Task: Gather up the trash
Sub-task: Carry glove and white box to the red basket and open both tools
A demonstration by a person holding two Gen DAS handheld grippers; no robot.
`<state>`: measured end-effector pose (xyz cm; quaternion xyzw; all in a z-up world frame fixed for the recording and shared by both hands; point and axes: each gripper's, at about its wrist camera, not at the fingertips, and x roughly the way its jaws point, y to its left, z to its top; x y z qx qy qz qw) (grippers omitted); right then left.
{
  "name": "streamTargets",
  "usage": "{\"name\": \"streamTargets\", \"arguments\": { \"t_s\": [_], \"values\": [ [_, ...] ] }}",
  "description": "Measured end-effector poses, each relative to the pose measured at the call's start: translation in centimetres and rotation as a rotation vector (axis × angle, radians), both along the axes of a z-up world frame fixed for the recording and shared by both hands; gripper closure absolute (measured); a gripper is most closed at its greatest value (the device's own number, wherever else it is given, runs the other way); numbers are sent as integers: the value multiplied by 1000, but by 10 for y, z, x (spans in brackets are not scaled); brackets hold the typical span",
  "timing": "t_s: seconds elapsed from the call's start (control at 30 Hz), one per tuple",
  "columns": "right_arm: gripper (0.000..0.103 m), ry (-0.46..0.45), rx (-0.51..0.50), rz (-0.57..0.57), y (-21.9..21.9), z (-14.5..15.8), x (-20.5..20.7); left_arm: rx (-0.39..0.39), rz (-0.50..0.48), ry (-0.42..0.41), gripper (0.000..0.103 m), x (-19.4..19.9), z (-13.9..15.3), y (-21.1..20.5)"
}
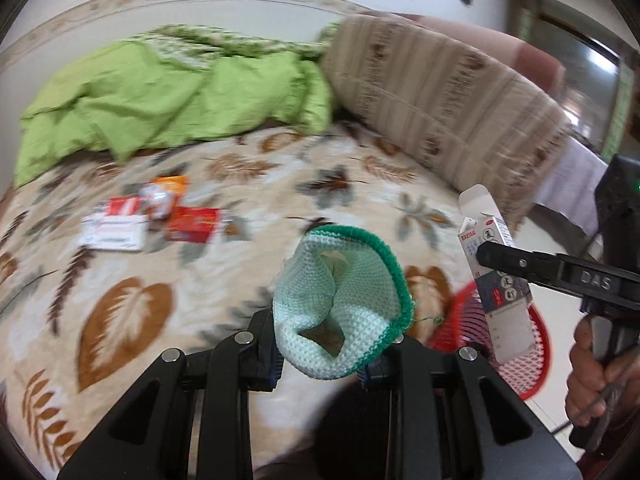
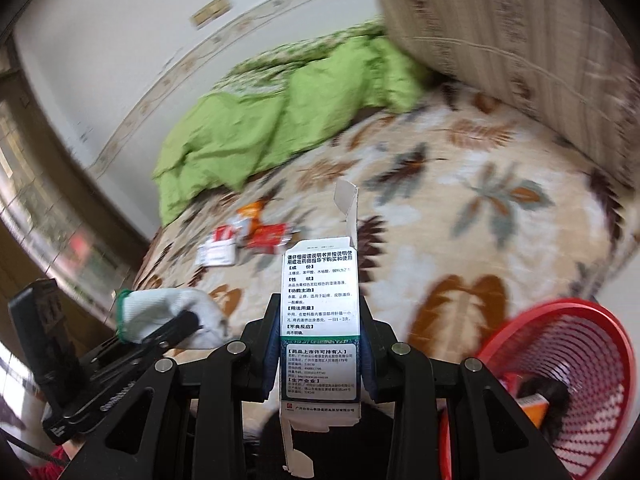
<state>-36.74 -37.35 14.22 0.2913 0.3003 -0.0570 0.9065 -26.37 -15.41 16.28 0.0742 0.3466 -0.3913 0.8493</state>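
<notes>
left gripper (image 1: 326,354): fingers pressed on a knitted glove (image 1: 340,308), pale mint with a dark green cuff, held above the bed.
right gripper (image 2: 320,354): fingers pinch a medicine box (image 2: 320,320) with chinese print, upright, its top flap open.
red basket (image 2: 576,376): at the edge of the bed, just beside the medicine box; something orange lies inside.
other trash: red and white packets (image 1: 152,216) lie together on the leaf-pattern blanket (image 1: 240,200), well apart from both grippers.
bedding: green quilt (image 1: 160,96) bunched at the wall, striped pillow (image 1: 440,108) beside it.
</notes>
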Motion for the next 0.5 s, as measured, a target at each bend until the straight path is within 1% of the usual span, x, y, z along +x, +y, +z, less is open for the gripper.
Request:
{"name": "streamTargets", "arguments": {
  "t_s": [0.13,0.3,0.43,0.5],
  "values": [
    [68,18,9,-109,-35,-2,-34,-3,-106,53,77,-10,-1,-35],
    [68,52,0,-216,-70,-9,-74,11,-252,127,77,-30,-7,-89],
    [68,86,5,-276,-89,-20,-98,46,-338,141,77,-49,-14,-127],
    [67,102,6,-294,-95,-25,-104,66,-381,161,71,-59,-20,-143]
  ]
}}
